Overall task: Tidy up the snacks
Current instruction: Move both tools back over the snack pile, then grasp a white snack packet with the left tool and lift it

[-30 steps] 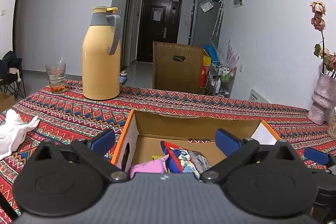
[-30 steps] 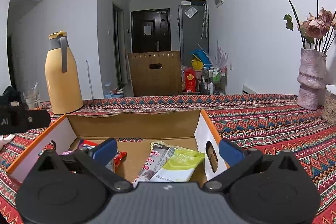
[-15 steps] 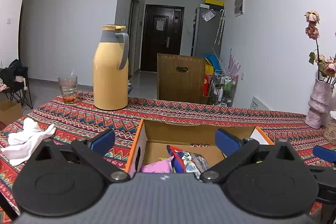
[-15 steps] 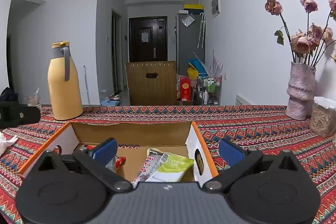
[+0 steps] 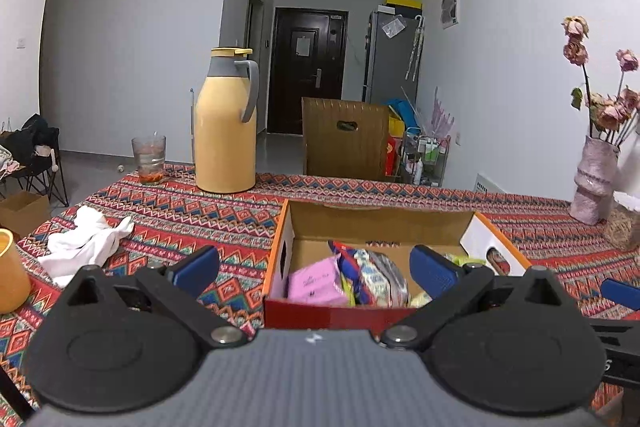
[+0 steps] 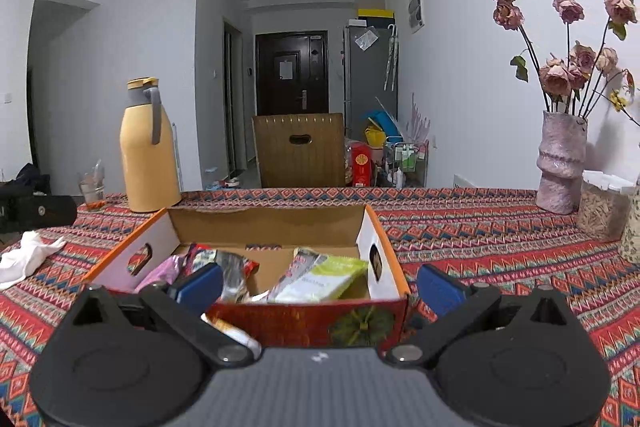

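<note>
**Two grippers spread wide in front of the snack box**

Both of my tools are empty. My left gripper [image 5: 315,269] has its blue-padded fingers [image 5: 196,269] spread far apart, holding nothing, and my right gripper [image 6: 320,287] is spread just as wide, also bare.

Just ahead of both sits the open cardboard box with orange edges and a red front [image 6: 304,321] on the red patterned tablecloth [image 6: 480,235]. Inside it lie the snacks: a pink packet [image 5: 316,283] at the left, a multicoloured wrapped pack [image 5: 370,277] beside it, and a pale green packet [image 6: 326,277] toward the right end.

Farther out on the left, a crumpled white cloth [image 5: 86,243] lies on the table. Behind it stand a clear drinking glass [image 5: 149,160] and a tall yellow thermos jug with a grey handle [image 5: 226,123]. At the far right stands a pink textured vase of dried roses [image 6: 560,163].
</note>
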`<control>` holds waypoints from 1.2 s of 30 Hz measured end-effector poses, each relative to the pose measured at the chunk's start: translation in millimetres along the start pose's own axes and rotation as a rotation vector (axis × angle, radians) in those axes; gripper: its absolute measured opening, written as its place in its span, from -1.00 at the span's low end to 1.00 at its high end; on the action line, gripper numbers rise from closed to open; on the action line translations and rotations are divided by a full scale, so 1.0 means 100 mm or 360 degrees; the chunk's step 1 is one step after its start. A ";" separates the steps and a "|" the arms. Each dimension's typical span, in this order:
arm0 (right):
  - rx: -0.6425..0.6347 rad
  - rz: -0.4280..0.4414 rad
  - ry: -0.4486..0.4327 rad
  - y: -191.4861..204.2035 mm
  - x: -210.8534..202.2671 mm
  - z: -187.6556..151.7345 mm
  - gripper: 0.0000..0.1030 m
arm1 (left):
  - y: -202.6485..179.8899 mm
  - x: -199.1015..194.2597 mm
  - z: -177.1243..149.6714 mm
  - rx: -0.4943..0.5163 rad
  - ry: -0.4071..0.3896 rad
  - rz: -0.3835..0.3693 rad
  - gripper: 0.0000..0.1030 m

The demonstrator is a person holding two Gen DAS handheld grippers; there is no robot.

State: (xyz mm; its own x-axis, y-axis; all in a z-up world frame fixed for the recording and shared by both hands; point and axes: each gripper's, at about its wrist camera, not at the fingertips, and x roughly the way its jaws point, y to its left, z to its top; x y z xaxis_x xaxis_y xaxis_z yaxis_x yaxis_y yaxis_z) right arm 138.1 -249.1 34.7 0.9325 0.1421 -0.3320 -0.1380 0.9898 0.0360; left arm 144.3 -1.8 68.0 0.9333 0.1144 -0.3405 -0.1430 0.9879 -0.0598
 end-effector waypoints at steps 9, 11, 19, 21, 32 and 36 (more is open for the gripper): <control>0.0024 0.0004 0.0068 -0.08 -0.32 -0.37 1.00 | 0.16 -0.21 -0.37 0.0039 0.0071 -0.0027 1.00; 0.0019 -0.0005 0.0081 -0.09 -0.39 -0.45 1.00 | 0.21 -0.24 -0.46 0.0047 0.0090 -0.0036 1.00; 0.0031 -0.0036 0.0137 -0.19 -0.62 -0.76 1.00 | 0.40 -0.30 -0.79 0.0031 0.0208 -0.0043 1.00; 0.0035 -0.0036 0.0169 -0.20 -0.65 -0.84 1.00 | 0.43 -0.33 -0.84 0.0026 0.0226 -0.0053 1.00; 0.0017 -0.0021 0.0243 -0.15 -0.63 -0.98 1.00 | 0.29 -0.32 -0.91 0.0078 0.0272 -0.0122 1.00; 0.0016 -0.0032 0.0255 -0.15 -0.61 -1.00 1.00 | 0.12 -0.30 -0.92 0.0115 0.0295 -0.0190 1.00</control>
State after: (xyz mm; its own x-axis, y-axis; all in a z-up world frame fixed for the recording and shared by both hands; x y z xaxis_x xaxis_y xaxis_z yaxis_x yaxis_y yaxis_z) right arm 50.2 -274.0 -39.7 0.8698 0.1195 -0.4786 -0.1160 0.9926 0.0371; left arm 84.4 -2.8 -9.2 0.8646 -0.0185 -0.5021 -0.0049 0.9990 -0.0452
